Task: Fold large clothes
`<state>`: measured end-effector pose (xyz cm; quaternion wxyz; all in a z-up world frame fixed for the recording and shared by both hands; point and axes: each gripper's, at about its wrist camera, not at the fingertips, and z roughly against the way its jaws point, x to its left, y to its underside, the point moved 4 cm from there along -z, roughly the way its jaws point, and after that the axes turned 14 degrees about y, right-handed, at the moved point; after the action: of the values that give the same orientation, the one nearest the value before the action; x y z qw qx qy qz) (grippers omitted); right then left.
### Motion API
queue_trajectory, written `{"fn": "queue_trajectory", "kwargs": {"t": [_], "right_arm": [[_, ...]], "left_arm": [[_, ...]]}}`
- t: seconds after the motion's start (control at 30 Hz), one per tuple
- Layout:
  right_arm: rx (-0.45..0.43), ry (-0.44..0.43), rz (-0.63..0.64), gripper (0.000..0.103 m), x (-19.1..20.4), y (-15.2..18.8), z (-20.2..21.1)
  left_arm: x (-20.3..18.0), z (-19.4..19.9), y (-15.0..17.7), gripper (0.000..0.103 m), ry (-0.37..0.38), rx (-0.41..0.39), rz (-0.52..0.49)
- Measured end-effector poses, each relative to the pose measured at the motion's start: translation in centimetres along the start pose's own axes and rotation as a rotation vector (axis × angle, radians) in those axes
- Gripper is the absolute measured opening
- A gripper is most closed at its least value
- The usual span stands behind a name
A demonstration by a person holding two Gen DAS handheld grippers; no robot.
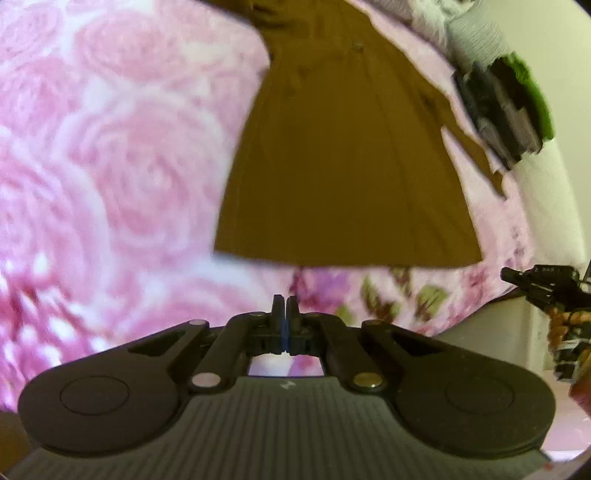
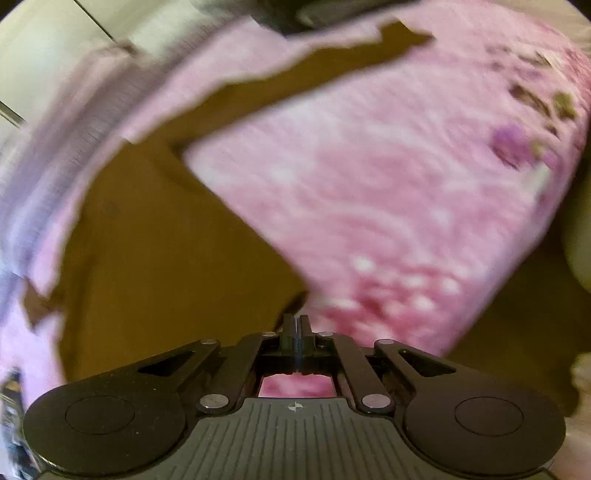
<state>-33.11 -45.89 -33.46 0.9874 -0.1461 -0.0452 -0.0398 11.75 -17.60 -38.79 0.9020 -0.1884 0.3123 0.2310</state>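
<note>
A brown garment [image 1: 343, 166] lies spread flat on a pink rose-patterned blanket [image 1: 110, 166], its straight hem toward me. My left gripper [image 1: 286, 301] hovers over the blanket just short of that hem. Its jaws are shut with nothing between them. In the right wrist view the same brown garment [image 2: 166, 258] fills the left side, with a sleeve [image 2: 399, 40] reaching to the upper right. My right gripper [image 2: 295, 321] is shut beside a dark fold at the garment's edge [image 2: 295, 301]. Blur hides whether cloth is pinched there.
A grey ribbed sleeve [image 1: 476, 33] and a blurred black and green device [image 1: 498, 107] hang over the garment's right side. A black object [image 1: 543, 284] sticks in at the right edge. Pale walls [image 2: 44, 44] lie beyond the blanket [image 2: 369, 184].
</note>
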Motion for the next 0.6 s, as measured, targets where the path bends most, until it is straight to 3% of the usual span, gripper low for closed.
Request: {"fn": "queue_trajectory", "kwargs": {"t": [0.07, 0.1, 0.13, 0.17, 0.2, 0.23, 0.4, 0.53, 0.57, 0.6], "right_arm": [[0.031, -0.031, -0.001, 0.000, -0.6, 0.0, -0.8], [0.025, -0.046, 0.015, 0.000, -0.6, -0.1, -0.7], [0.017, -0.057, 0.045, 0.010, -0.3, -0.1, -0.6], [0.002, -0.071, 0.085, 0.022, 0.1, -0.4, -0.5], [-0.016, -0.087, 0.114, 0.045, 0.5, -0.6, -0.6], [-0.041, -0.102, 0.137, 0.057, 1.1, -0.6, -0.5], [-0.076, -0.131, 0.194, 0.057, 2.8, -1.2, -3.8], [-0.088, -0.116, 0.177, 0.055, 3.2, -1.7, -6.7], [-0.084, -0.101, 0.181, 0.047, 3.2, -1.6, -7.4], [-0.099, -0.074, 0.196, 0.009, 3.3, -1.6, -7.5]], "left_arm": [[-0.2, 0.2, 0.0, 0.003, -0.028, -0.042, 0.000], [-0.4, 0.6, -0.3, 0.011, -0.046, -0.079, -0.005], [-0.5, 1.1, -0.6, 0.018, -0.066, -0.113, -0.018], [-0.6, 1.4, -0.8, 0.031, -0.077, -0.138, -0.030], [-0.6, 1.6, -1.1, 0.038, -0.090, -0.160, -0.046], [-0.6, 1.4, -1.7, 0.041, -0.111, -0.178, -0.061], [1.1, -1.1, -3.4, 0.042, -0.130, -0.195, -0.073], [2.0, -2.9, -3.3, 0.031, -0.163, -0.221, -0.047], [1.9, -3.0, -3.3, 0.009, -0.167, -0.223, -0.049], [1.8, -3.1, -3.2, 0.001, -0.152, -0.214, -0.044]]}}
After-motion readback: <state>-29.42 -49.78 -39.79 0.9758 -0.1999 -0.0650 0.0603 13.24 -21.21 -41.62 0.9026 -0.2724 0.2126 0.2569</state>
